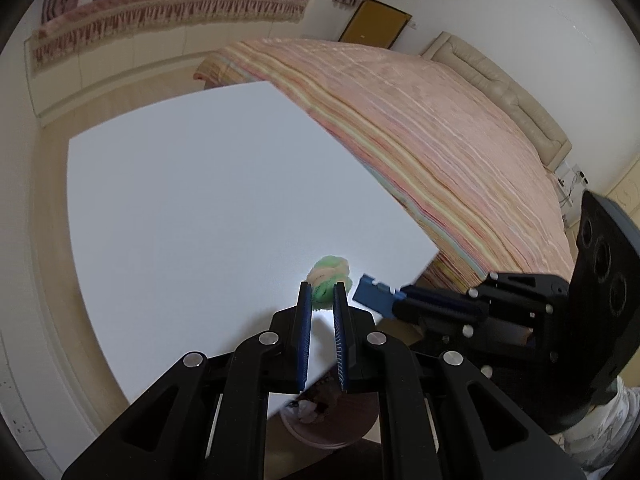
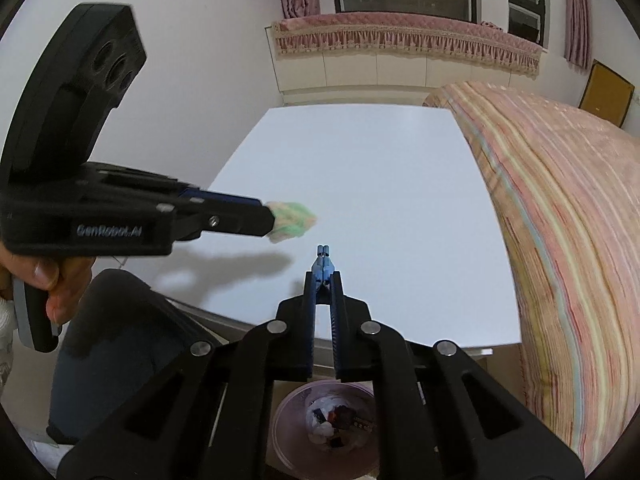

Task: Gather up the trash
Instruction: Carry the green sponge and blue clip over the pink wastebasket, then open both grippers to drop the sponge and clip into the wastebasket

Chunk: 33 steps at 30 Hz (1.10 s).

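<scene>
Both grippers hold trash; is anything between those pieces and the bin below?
Nothing visible. The trash bin sits open-topped below the table edge; the right gripper with its blue piece is nearly above it.

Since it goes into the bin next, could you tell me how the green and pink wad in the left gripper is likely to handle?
The wad looks crumpled and fuzzy, so probably soft and compressible. It juts from the left gripper without sagging, suggesting it is light. When released it would likely drop, not roll.
</scene>
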Motion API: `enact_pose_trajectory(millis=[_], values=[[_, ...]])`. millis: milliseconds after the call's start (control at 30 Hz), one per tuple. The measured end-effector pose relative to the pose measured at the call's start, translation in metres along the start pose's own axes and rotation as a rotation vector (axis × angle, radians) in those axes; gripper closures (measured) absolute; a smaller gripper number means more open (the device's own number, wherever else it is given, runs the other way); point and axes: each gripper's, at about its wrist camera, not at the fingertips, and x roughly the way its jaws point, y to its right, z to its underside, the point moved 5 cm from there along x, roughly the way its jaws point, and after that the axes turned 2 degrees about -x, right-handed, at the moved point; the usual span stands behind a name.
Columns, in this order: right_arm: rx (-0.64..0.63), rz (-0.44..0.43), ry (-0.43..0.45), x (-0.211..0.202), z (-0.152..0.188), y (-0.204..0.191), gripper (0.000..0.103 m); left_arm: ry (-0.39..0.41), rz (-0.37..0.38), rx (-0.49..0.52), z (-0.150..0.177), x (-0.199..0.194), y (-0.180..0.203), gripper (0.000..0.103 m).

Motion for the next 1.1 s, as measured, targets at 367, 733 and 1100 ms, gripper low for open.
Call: enact_pose_trajectory(millis=[367, 733, 1100], values=[[0.017, 0.007, -0.003, -0.048, 0.021, 0.006, 0.097, 0.025, -0.017, 0.076, 0.038, -0.021, 0.044, 0.093], [0.032, 0.007, -0.051, -0.066, 0.063, 0.002, 0.097, 0.001, -0.017, 0.121, 0.079, -0.014, 0.071, 0.093], [0.05, -0.01, -0.102, -0.064, 0.096, 0.001, 0.095, -0.042, -0.028, 0.129, 0.104, -0.004, 0.075, 0.087]])
